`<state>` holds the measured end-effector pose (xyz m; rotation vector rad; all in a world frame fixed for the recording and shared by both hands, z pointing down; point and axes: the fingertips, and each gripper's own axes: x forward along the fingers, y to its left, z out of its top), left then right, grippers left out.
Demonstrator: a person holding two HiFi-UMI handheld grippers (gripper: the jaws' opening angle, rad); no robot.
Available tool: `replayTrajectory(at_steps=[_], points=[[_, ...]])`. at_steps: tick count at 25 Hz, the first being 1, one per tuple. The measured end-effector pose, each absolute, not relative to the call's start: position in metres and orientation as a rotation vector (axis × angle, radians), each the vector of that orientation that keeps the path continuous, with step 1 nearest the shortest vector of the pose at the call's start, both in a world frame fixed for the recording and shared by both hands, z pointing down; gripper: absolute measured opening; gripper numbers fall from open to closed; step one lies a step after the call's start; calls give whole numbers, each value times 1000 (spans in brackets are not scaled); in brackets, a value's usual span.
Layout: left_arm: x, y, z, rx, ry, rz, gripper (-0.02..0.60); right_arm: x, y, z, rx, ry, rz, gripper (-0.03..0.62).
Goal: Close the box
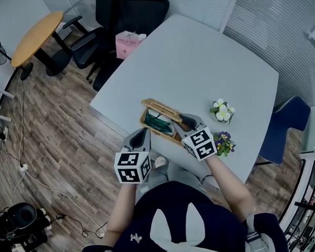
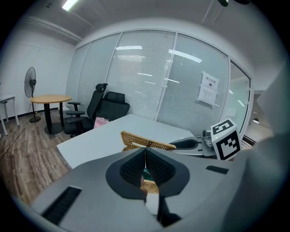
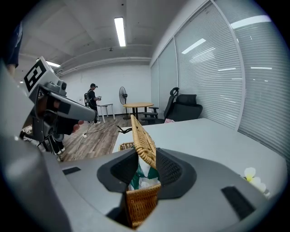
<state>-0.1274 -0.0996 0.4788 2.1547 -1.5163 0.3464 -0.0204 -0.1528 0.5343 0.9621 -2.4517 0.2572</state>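
Wicker box (image 1: 170, 137) sits right at the near edge of the grey table (image 1: 203, 62), just in front of the person working it, and it is open, with something green showing inside. Left gripper (image 1: 141, 133) hangs at the box's near left corner, its jaws pressed together with nothing between them. Right gripper (image 1: 181, 119) is up at the box's right end, and it has the lid (image 1: 161, 108) by its woven rim, pinched between the pads. That lid stands on edge along the far side of the box, tilted up and not down on the basket. Just to the right of the box there is a small bunch of purple and yellow flowers (image 1: 223, 142), and a little beyond it a bunch of white flowers (image 1: 222, 111), both standing apart from the box. Past the table's far corner a pink bag (image 1: 127, 44) rests by a black office chair (image 1: 129, 16). A blue chair (image 1: 289, 130) is tucked in at the table's right side. Farther left, a round wooden table (image 1: 37, 37) stands on the plank floor (image 1: 57, 138).
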Motion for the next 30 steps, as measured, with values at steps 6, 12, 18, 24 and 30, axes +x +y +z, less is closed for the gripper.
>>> replayTrajectory(at_steps=[6, 12, 18, 24, 30], points=[[-130, -97, 483, 2140, -1525, 348, 23, -21, -151, 537, 946, -2450, 241, 129], [-130, -97, 485, 2131, -1534, 349, 23, -25, -144, 541, 895, -2437, 193, 130], [-132, -94, 486, 2123, -1536, 354, 23, -29, -138, 544, 855, -2413, 132, 132], [-134, -93, 486, 2113, -1544, 355, 23, -31, -132, 550, 817, -2370, 43, 133], [-135, -93, 488, 2108, -1549, 357, 23, -32, -128, 554, 792, -2344, -13, 135]])
